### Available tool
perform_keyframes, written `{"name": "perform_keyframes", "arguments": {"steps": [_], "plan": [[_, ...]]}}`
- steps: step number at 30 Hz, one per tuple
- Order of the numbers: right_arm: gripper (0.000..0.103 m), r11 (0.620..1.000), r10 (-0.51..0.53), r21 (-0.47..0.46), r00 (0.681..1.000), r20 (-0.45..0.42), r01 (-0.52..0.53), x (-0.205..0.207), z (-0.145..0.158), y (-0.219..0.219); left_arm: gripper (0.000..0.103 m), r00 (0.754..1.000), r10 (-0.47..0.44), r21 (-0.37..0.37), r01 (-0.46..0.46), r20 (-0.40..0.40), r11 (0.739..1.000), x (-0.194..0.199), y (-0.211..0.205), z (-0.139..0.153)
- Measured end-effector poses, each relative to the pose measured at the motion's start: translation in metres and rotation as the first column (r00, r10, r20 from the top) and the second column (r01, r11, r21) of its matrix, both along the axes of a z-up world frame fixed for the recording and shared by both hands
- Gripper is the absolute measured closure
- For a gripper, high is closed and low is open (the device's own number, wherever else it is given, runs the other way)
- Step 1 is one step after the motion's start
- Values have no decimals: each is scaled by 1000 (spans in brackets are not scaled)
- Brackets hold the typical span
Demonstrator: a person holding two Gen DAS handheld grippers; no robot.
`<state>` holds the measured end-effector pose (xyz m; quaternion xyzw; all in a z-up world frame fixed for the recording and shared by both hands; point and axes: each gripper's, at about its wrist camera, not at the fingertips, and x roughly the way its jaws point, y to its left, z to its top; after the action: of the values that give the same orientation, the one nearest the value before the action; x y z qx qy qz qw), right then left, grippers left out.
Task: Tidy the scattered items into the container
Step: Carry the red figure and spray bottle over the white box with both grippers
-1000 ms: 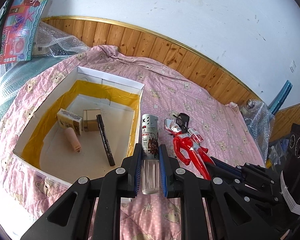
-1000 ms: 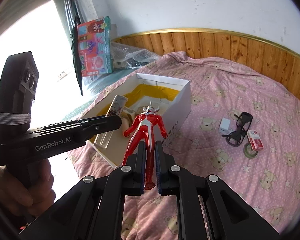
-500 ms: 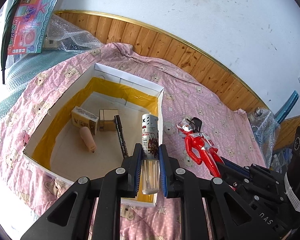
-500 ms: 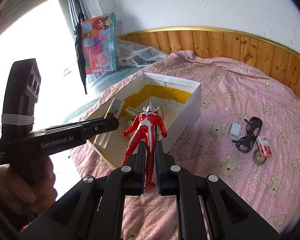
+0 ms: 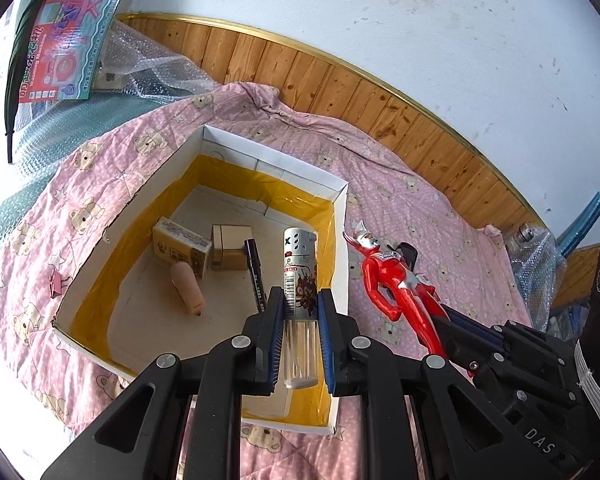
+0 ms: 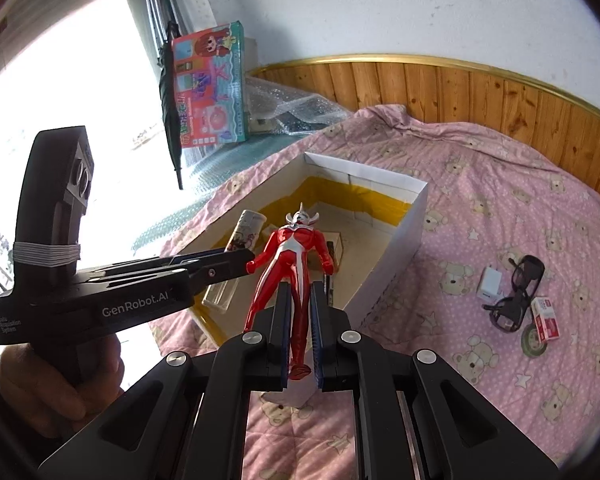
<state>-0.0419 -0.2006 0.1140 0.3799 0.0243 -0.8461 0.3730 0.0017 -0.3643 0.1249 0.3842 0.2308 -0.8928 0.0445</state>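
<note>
— What's changed?
— You've carried both grippers over the box (image 5: 342,216) now.
— Grips?
— Your left gripper (image 5: 299,334) clamps the bottle (image 5: 299,280), cap pointing away; your right gripper (image 6: 299,334) clamps the red figure (image 6: 290,264), head forward, lengthwise above the box.

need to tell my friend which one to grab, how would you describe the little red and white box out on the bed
Start at the open cardboard box on the pink bedspread and look to the loose cluster off to its side. The little red and white box lies beside the black sunglasses, touching a roll of tape; the only red thing there.
</note>
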Motion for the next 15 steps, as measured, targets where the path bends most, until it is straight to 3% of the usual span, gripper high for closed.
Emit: {"name": "perform_keyframes", "arguments": {"steps": [15], "plan": [[94, 1000, 9, -8, 1000, 22, -9, -37, -7, -20, 86, 999, 21, 16, -21, 45, 1000, -16, -22, -15]]}}
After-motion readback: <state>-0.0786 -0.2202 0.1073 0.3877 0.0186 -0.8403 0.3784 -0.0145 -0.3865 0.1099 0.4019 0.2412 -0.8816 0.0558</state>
